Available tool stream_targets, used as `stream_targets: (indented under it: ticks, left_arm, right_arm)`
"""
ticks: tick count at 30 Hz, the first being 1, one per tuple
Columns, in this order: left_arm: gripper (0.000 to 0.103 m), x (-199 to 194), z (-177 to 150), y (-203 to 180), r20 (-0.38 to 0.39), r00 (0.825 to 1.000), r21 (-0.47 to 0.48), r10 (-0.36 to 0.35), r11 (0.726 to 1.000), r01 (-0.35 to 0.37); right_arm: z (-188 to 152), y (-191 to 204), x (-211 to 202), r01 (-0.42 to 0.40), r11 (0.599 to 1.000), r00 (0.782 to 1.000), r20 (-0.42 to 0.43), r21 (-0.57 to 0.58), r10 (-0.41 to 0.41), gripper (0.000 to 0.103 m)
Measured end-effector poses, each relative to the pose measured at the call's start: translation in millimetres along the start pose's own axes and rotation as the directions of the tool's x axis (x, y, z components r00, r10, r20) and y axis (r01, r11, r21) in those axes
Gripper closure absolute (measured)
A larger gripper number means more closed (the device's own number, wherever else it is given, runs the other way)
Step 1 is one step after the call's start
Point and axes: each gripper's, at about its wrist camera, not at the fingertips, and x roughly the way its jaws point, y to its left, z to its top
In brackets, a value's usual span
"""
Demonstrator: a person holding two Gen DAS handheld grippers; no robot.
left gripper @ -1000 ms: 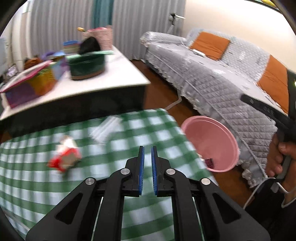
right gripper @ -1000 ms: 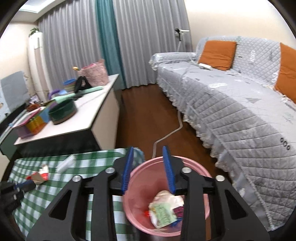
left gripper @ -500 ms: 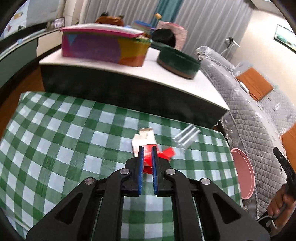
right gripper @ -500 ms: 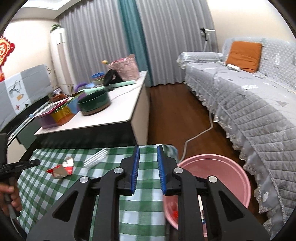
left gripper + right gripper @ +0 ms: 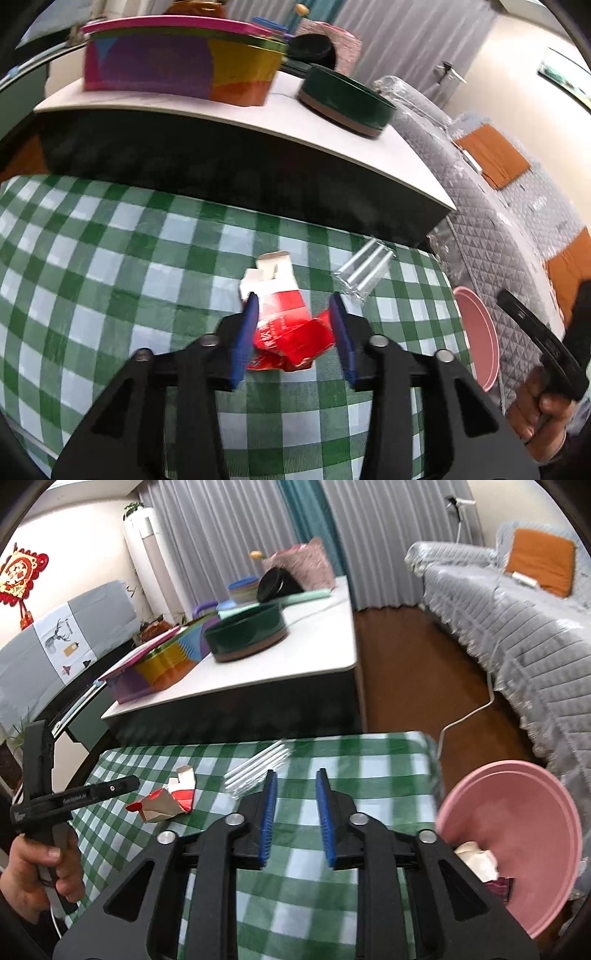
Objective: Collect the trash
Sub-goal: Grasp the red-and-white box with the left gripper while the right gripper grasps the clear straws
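Observation:
A crumpled red and white carton (image 5: 284, 325) lies on the green checked tablecloth (image 5: 110, 258). My left gripper (image 5: 294, 306) is open with its blue fingers on either side of the carton. The carton also shows in the right wrist view (image 5: 166, 799), beside my left gripper (image 5: 122, 786). A clear plastic wrapper (image 5: 364, 271) lies just right of the carton, and in the right wrist view (image 5: 258, 768) just ahead of my right gripper (image 5: 293, 782), which is open and empty above the cloth. A pink bin (image 5: 517, 834) holding trash stands at the table's right edge.
A white-topped low table (image 5: 295, 653) behind holds a colourful box (image 5: 177, 70) and a dark green round tin (image 5: 347, 99). A grey quilted sofa (image 5: 517, 620) with orange cushions stands to the right. A white cable (image 5: 469, 716) runs over the wooden floor.
My left gripper has opened and moved forward around the red carton. My right gripper has opened wider and swung left from the pink bin over the tablecloth toward the plastic wrapper.

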Motion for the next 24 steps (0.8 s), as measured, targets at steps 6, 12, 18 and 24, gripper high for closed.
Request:
stream_targets:
  ticks: [6, 12, 18, 24]
  left_arm:
    - [0.062, 12.1, -1.4, -6.7, -0.027, 1.0, 0.048, -0.002, 0.999, 0.003]
    - [0.062, 23.3, -3.0, -9.8, -0.065, 0.998, 0.071, 0.016, 0.997, -0.012]
    - [0.072, 30.3, -5.7, -5.9, -0.119, 0.992, 0.055, 0.031, 0.998, -0.024]
    - [0.073, 24.3, -1.2, -0.7, -0.115, 0.993, 0.021, 0.018, 1.0, -0.015]
  right_arm:
    - [2.5, 12.6, 46.2, -0.039, 0.999, 0.996, -0.078, 0.016, 0.04, 0.064]
    - [5.2, 25.1, 95.9, -0.034, 0.999, 0.988, -0.152, 0.023, 0.037, 0.052]
    - [5.6, 31.3, 135.8, 0.027, 0.999, 0.976, -0.215, 0.021, -0.022, 0.048]
    - [6.3, 41.9, 147.1, 0.091, 0.995, 0.971, -0.217, -0.05, -0.1, 0.06]
